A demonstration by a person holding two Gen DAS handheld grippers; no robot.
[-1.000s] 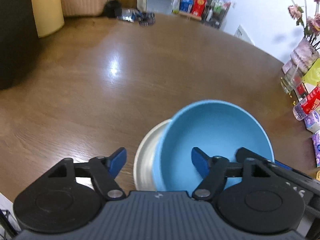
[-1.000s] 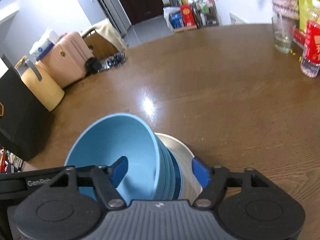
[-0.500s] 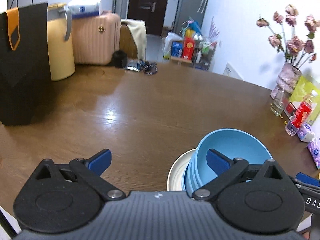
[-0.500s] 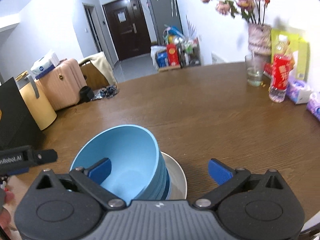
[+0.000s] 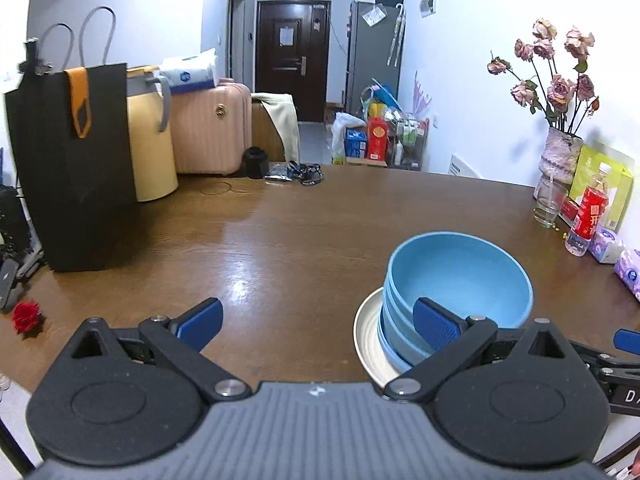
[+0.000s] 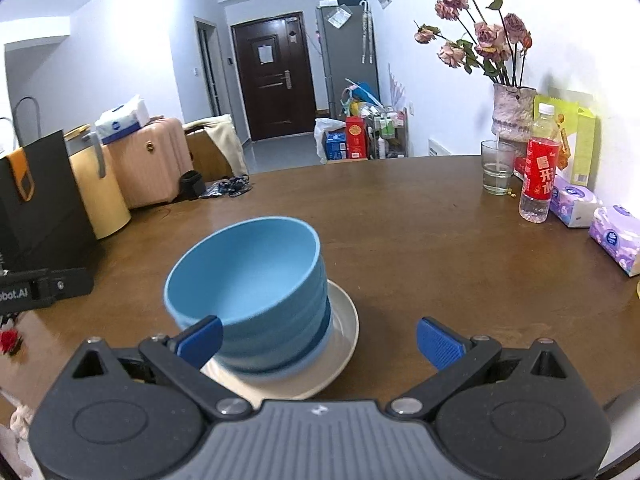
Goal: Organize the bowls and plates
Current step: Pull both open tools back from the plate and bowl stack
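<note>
A stack of blue bowls (image 6: 256, 296) stands on a cream plate (image 6: 340, 344) on the brown tabletop (image 6: 420, 240), near the edge closest to the cameras. A second ago each pair of tongs straddled the rim of the top bowl, one finger inside it and one outside. Now both have pulled back and risen, and the stack stands alone, upright and tidy on the plate. This suggests the bowl has been set down and released, and that the stacking is done or nearly so.

The left tongs (image 5: 318, 322) have just been opening and are now spread as wide as they go, with nothing between the fingers; the right finger merely overlaps the bowls in the view. The right tongs (image 6: 318, 338) have likewise just been opening and are spread wide, holding nothing, with the stack just beyond the left finger.

Along the right edge of the tabletop stand a glass (image 6: 496, 168), a red-labelled bottle (image 6: 538, 168) and a vase of dried roses (image 6: 512, 112).
</note>
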